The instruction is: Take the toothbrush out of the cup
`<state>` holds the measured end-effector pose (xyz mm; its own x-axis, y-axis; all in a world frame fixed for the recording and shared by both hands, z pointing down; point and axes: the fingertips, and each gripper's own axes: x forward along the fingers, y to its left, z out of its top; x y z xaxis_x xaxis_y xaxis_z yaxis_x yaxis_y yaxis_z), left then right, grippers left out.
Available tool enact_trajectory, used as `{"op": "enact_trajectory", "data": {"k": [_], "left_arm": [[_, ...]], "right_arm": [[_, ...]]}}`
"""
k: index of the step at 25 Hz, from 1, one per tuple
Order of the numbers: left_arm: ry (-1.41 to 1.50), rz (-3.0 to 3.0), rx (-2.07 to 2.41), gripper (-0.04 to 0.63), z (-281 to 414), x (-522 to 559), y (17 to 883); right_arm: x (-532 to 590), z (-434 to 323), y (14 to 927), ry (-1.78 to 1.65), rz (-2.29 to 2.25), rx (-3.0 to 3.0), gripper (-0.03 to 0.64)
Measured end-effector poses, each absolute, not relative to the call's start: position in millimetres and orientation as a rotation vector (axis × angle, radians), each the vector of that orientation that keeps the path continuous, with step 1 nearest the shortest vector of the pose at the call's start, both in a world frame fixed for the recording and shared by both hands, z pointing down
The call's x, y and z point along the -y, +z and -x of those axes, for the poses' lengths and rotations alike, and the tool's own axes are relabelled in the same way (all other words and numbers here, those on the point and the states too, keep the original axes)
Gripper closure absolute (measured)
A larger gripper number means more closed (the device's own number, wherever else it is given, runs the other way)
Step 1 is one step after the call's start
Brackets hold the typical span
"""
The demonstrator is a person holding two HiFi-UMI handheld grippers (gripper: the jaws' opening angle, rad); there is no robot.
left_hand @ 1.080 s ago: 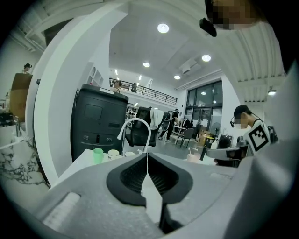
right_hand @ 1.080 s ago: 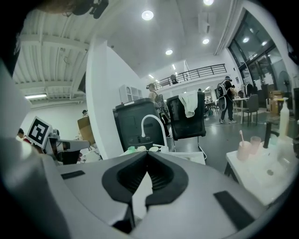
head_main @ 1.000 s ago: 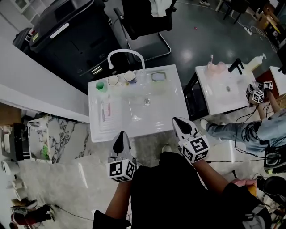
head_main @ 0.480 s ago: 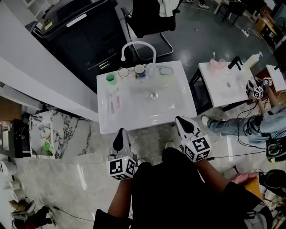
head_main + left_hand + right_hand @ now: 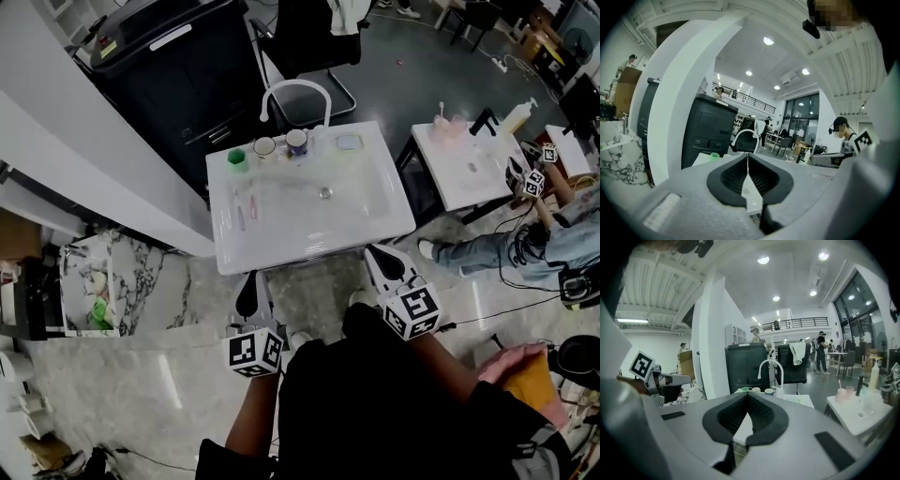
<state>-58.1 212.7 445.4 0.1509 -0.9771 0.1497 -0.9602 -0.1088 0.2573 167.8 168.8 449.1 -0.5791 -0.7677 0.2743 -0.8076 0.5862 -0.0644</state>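
Hovering before sink (image 5: pixel 309 232) bearing three cups (image 5: pixel 265 146): left claw (image 5: pixel 251 281), right claw (image 5: pixel 373 253), clenched empty.

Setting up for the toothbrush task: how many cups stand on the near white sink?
3, along the back edge of the sink: a green cup leftmost, a white cup beside it, a third cup near the faucet. A clear one might go unseen.

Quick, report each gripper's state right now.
Left gripper: closed, holding nothing.
Right gripper: closed, holding nothing.
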Motion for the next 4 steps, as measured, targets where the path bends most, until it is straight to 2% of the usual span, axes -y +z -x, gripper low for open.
{"op": "enact_trajectory", "data": {"k": [4], "left_arm": [[-0.067,-2.182,1.836,0.572,68.1,-220.8,444.2]], "right_arm": [[-178.2,-159.0,444.5,0.249,-1.352,2.59,0.617]]}}
